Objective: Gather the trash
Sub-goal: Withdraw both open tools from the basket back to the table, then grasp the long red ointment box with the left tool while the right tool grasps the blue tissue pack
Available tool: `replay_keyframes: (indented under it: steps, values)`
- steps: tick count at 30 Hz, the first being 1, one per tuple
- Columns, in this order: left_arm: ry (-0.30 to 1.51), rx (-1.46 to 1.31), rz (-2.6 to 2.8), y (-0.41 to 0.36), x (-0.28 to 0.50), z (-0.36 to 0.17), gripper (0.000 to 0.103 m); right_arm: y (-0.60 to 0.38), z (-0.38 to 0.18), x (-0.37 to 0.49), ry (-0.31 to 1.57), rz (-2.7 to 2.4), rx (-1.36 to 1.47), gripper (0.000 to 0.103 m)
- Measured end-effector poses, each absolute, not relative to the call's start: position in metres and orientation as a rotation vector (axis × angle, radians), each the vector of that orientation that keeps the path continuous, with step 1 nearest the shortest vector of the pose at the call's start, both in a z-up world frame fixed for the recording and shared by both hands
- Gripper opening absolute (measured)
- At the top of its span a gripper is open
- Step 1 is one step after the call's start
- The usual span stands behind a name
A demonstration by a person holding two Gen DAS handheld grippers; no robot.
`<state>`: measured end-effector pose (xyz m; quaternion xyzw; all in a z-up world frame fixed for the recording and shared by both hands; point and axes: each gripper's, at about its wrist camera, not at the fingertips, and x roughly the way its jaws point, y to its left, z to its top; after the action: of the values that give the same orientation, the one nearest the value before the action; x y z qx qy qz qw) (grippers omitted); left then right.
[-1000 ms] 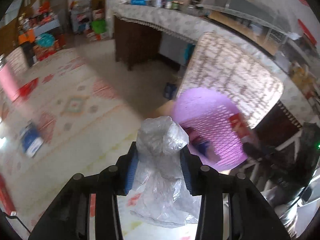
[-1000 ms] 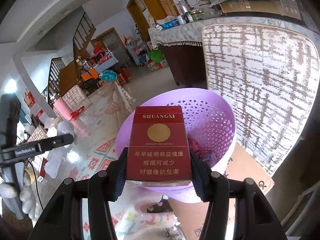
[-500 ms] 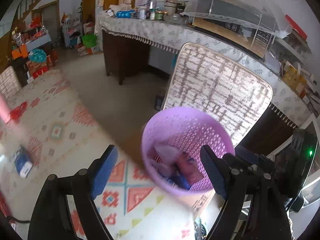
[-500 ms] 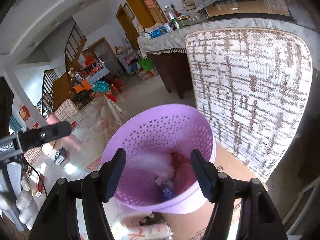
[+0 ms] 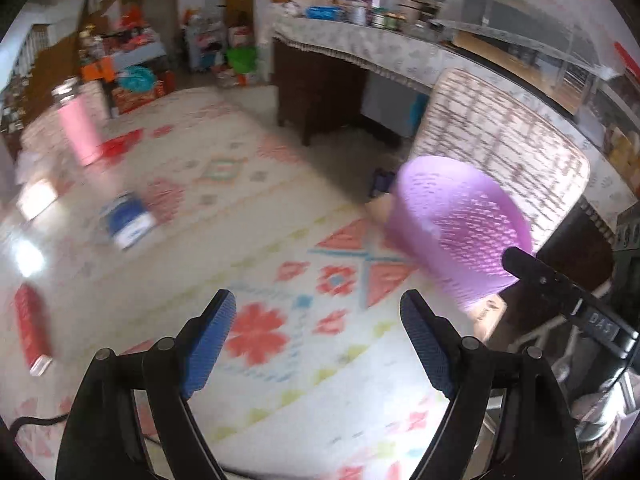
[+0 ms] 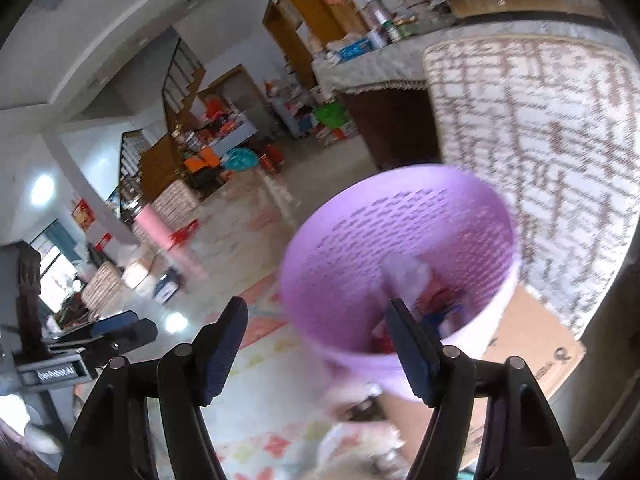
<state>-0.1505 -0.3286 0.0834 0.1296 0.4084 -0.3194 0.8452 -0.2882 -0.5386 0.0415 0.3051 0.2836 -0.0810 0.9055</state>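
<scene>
A purple perforated trash basket stands on the patterned floor mat, right of centre in the left wrist view. In the right wrist view the basket holds a clear plastic bag and a red cigarette pack. My left gripper is open and empty, left of the basket. My right gripper is open and empty, near the basket's front rim. A blue-and-white packet and a red box lie on the floor at left.
A patterned chair back stands behind the basket. Flat cardboard lies under it. A long cloth-covered counter runs behind. A pink cylinder stands far left. The other gripper's body shows at right.
The left gripper let go of the plastic bag and the right let go of the red cigarette pack; both lie in the basket. Both grippers opened, then swung left, away from the basket.
</scene>
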Motion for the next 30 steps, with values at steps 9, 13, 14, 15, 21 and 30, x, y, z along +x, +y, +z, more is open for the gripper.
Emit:
replay_keyframes:
  steps: [9, 13, 14, 15, 21, 30]
  values:
    - [0.833, 0.064, -0.466, -0.190, -0.127, 0.100, 0.083, -0.456, 0.043, -0.245, 0.687, -0.025, 0.582, 0.079]
    - [0.807, 0.004, -0.366, -0.129, -0.121, 0.106, 0.084, -0.429, 0.043, -0.230, 0.703, 0.011, 0.563, 0.080]
    - [0.798, 0.003, -0.325, -0.114, -0.118, 0.106, 0.084, -0.419, 0.042, -0.224, 0.712, 0.022, 0.553, 0.080]
    - [0.792, 0.003, -0.285, -0.100, -0.114, 0.105, 0.084, -0.411, 0.041, -0.219, 0.719, 0.031, 0.546, 0.080]
    - [0.819, -0.052, -0.118, -0.037, -0.068, 0.089, 0.084, -0.375, 0.031, -0.192, 0.742, 0.058, 0.487, 0.080]
    - [0.961, -0.081, -0.089, -0.025, 0.006, 0.045, 0.084, -0.344, 0.019, -0.167, 0.773, 0.076, 0.402, 0.080]
